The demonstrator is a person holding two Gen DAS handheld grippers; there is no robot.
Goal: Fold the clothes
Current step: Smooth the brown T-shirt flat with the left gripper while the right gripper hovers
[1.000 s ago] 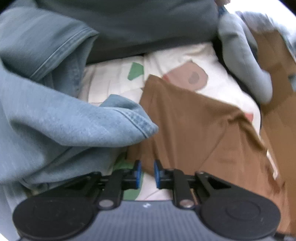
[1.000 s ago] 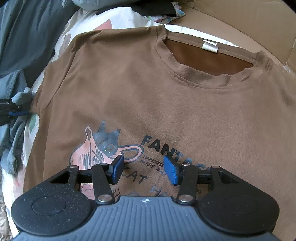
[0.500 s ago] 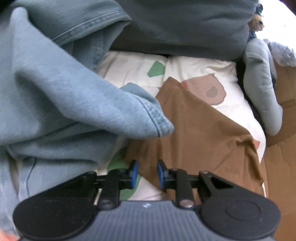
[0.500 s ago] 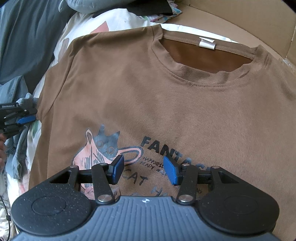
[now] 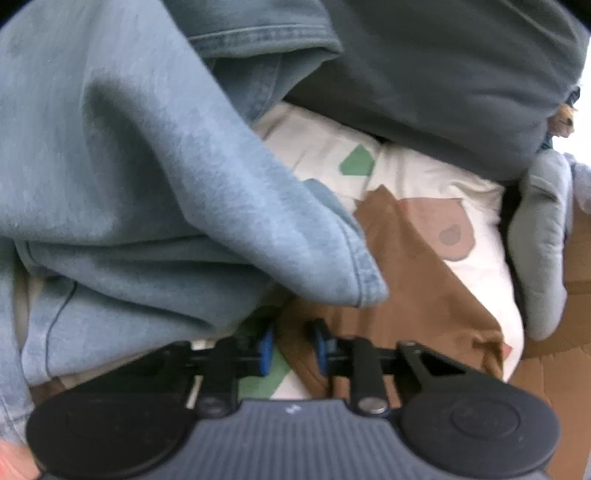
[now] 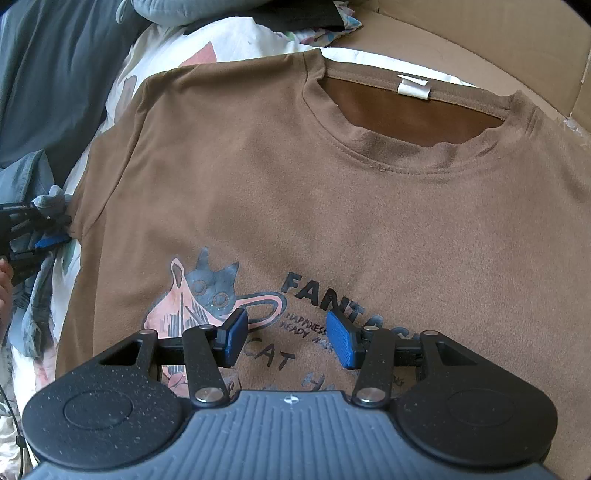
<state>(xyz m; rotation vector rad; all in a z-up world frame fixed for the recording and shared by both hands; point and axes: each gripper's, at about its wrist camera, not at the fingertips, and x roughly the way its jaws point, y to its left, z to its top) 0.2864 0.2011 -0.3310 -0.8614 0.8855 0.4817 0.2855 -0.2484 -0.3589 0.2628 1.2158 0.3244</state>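
Observation:
A brown T-shirt (image 6: 332, 206) with a cat print lies flat, front up, on a patterned white sheet (image 5: 325, 147). Its sleeve (image 5: 424, 288) reaches toward my left gripper (image 5: 292, 347), whose jaws are closing with the sleeve's hem between the blue pads (image 5: 266, 347); a gap still shows there. In the right wrist view the left gripper (image 6: 40, 236) is at the sleeve's edge on the far left. My right gripper (image 6: 286, 339) hovers open over the printed chest with nothing between its fingers.
A light blue denim garment (image 5: 147, 184) hangs over the sleeve's near end. A dark grey cloth (image 5: 443, 74) lies behind it, and a pale grey padded piece (image 5: 539, 240) to the right. Cardboard (image 6: 480, 33) borders the shirt's collar side.
The left gripper has rolled and sunk onto the sleeve's hem, which now lies between its pads. The denim fills more of its view. The right gripper has stayed put.

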